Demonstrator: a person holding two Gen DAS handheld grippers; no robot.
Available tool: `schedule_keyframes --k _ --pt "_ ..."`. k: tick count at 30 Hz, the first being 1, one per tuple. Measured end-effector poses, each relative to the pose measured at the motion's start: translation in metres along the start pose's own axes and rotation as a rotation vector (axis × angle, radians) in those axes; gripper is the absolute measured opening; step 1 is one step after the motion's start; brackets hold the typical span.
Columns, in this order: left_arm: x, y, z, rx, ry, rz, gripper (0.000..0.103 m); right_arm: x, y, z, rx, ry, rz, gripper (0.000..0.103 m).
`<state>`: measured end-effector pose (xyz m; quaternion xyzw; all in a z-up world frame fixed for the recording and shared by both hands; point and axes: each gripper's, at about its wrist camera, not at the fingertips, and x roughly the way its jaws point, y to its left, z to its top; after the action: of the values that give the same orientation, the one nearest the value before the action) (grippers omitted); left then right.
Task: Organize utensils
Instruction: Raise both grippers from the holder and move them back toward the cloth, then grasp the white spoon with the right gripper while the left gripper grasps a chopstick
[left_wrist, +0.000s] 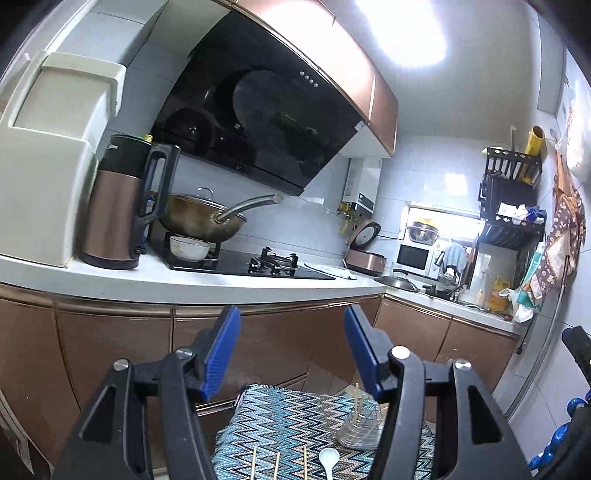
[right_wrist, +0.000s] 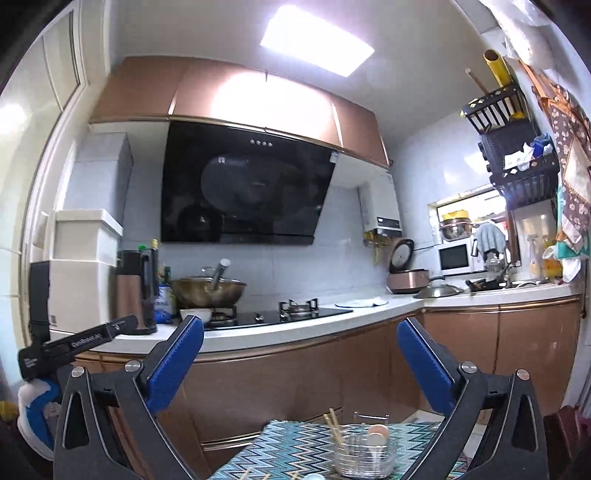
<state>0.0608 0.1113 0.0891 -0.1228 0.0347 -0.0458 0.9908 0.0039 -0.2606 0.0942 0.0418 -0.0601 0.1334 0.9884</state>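
Observation:
A wire utensil holder stands on a blue zigzag mat, with chopsticks and a pale spoon in it. In the left wrist view the holder sits at the mat's right side, and loose chopsticks and a white spoon lie on the mat near the bottom edge. My left gripper is open and empty, held above the mat. My right gripper is open and empty, above and behind the holder.
A kitchen counter with copper cabinets runs behind the mat. On it are a kettle, a wok on the gas hob, a bowl and a rice cooker. A black range hood hangs above.

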Motion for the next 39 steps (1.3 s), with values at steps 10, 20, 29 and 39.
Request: schedule_keyframes --k 10,20,29,39 --pt "-0.014 0.020 -0.002 -0.031 0.005 0.028 0.057 -0.015 0.006 -0.006 0.031 -0.025 -0.005 0.103" --pt "0.030 0.025 -0.044 -0.024 0.189 0.027 0.058 0.014 -0.011 -0.049 0.096 0.136 -0.035 0.103" --pt "0.102 0.028 -0.108 -0.001 0.411 0.035 0.058 0.072 -0.035 -0.118 0.138 0.386 -0.011 0.101" --pt "0.215 0.024 -0.217 0.009 0.827 -0.050 0.057 0.160 -0.047 -0.228 0.203 0.763 0.034 0.069"
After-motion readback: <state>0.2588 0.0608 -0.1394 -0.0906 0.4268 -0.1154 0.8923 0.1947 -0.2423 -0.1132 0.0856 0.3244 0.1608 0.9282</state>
